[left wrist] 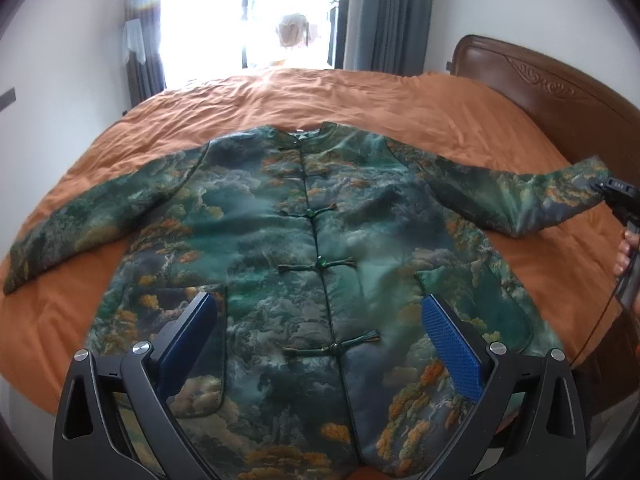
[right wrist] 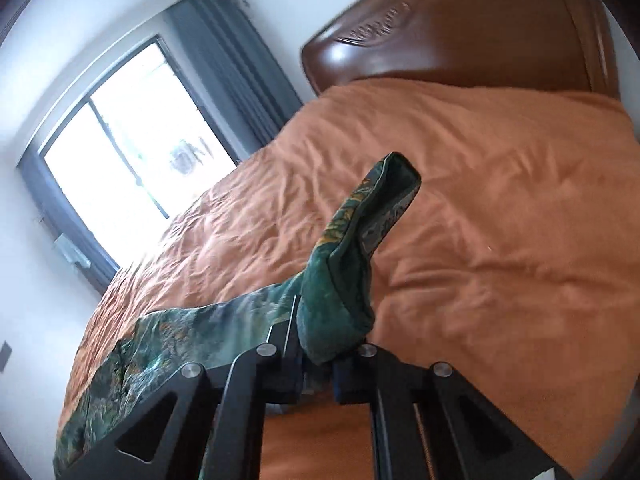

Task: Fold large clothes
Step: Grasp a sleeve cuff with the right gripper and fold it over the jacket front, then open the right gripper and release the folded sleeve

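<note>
Far left of the bed [left wrist: 280,96], under its orange cover, the jacket's left sleeve [left wrist: 60,232] lies flat, cuff pointing toward the near-left edge. Window [left wrist: 248,12] w/ grey curtains [left wrist: 384,16] sits behind, far side of the room.

Moving right: the green-and-orange printed jacket [left wrist: 256,216] is spread face-up across the middle of the bed, collar at the far side, hem near. Knot buttons [left wrist: 316,268] run down the centre front, all fastened.

Left gripper [left wrist: 320,340] hovers over the near hem, jaws spread wide, blue pads [left wrist: 452,344] apart, nothing between them, not touching the fabric as far as I can tell.

Further right, the right sleeve [left wrist: 520,196] is lifted off the cover, cuff raised. Right gripper [right wrist: 316,356] is clamped tight on that cuff [right wrist: 344,280]; the cuff end sticks up past the jaws. A hand [left wrist: 628,252] holds its handle at the right edge. Carved wooden headboard [left wrist: 540,84] stands far right.
</note>
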A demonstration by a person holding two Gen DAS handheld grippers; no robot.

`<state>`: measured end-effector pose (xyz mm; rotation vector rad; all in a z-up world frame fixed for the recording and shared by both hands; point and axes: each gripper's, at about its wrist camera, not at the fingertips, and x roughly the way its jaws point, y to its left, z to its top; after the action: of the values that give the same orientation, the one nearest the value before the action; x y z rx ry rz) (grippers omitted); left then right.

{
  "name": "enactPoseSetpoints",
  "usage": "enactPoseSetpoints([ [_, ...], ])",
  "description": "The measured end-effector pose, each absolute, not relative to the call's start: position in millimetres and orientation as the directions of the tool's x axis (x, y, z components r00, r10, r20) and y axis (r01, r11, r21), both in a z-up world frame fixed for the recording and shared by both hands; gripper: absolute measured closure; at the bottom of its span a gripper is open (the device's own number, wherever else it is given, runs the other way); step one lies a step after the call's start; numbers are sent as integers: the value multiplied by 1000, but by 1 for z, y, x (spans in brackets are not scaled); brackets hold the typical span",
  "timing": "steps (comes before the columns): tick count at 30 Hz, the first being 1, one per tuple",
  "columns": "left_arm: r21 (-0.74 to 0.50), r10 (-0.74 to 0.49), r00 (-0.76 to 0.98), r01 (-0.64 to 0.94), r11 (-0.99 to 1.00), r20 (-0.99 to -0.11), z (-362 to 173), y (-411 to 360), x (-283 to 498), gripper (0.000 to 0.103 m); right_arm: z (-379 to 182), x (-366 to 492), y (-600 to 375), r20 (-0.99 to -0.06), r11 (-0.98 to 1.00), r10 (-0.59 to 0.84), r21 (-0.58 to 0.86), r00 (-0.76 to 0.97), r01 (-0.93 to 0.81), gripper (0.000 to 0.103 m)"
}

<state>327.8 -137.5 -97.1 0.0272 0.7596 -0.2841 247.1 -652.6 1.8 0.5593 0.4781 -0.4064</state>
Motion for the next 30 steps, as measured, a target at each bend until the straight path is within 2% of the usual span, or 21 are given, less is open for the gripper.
enactPoseSetpoints([
  [6, -127, -240, 688, 212, 969, -685, -99, -110, 328, 1, 59, 274, -530, -466, 955, -132, 177, 875, 239, 94],
  [9, -138, -223, 697, 177, 975, -681, -99, -91, 326, 1, 58, 291, -459, -469, 993, -117, -38, 876, 112, 94],
  [12, -134, -195, 704, 142, 981, -683, -101, -73, 324, 1, 37, 306, -404, -519, 992, -58, -128, 853, -11, 94],
  [18, -141, -163, 711, 90, 986, -684, -104, -50, 320, 1, -19, 316, -348, -644, 979, -3, -158, 765, -130, 94],
  [24, -128, -165, 701, 105, 986, -694, -106, -53, 323, 1, -72, 322, -314, -748, 956, -5, -197, 664, -215, 94],
  [28, -112, -180, 684, 143, 983, -706, -106, -68, 330, 1, -93, 324, -308, -799, 958, 13, -161, 601, -235, 86],
  [29, -107, -187, 678, 157, 982, -711, -106, -73, 332, 1, -95, 324, -309, -803, 960, 21, -150, 595, -236, 75],
  [30, -103, -194, 673, 172, 980, -714, -106, -79, 335, 1, -96, 323, -309, -809, 962, 40, -127, 586, -240, 69],
])
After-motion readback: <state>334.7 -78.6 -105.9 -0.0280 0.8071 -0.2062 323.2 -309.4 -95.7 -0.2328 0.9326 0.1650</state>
